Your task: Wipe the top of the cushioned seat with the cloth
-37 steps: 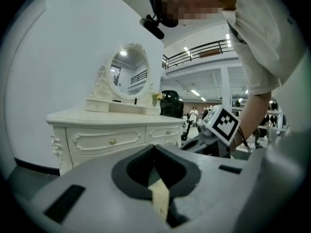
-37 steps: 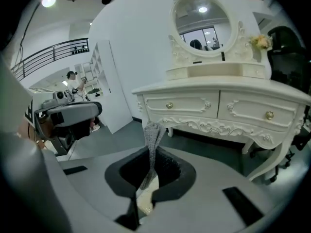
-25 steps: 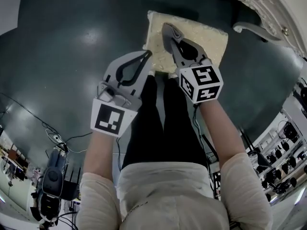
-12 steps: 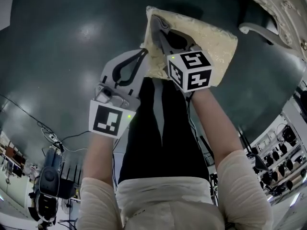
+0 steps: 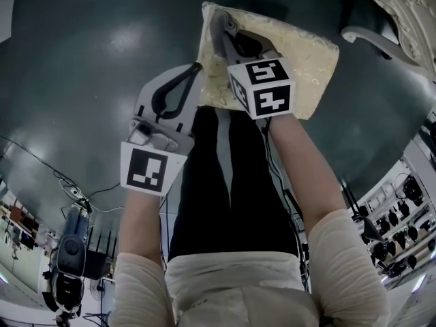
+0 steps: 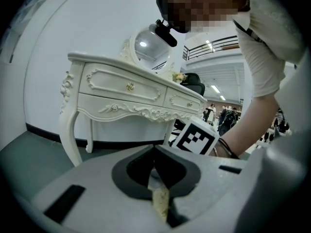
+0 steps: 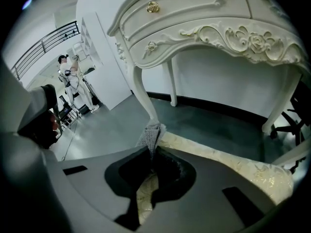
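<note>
Clamped between the closed jaws of the right gripper (image 5: 218,23): a small grey knitted cloth (image 7: 151,136), with only a rumpled tuft poking out past the jaw tips. Pressed down at the far left corner of a square seat cushion of cream-and-gold brocade (image 5: 308,54), right at its piped edge. Faint leafy pattern across the fabric, pale and slightly glossy, no visible marks. Rest of the top bare and unobstructed, apart from the right gripper's grey body and its black-and-white marker cube lying over the near part.

Just beside the seat's left edge, the left gripper (image 5: 197,68), jaws shut together on nothing, with a thin sliver of cream fabric visible through the slot behind them in the left gripper view.

Below and around the seat, a dark grey-green polished floor (image 5: 82,67). Close behind, a white carved dressing table with gilt drawer knobs and curved legs (image 7: 209,23), one leg standing near the corner with the cloth. Between the two forearms, black trousers (image 5: 225,182). Further left on the floor, loose dark cables (image 5: 75,189).
</note>
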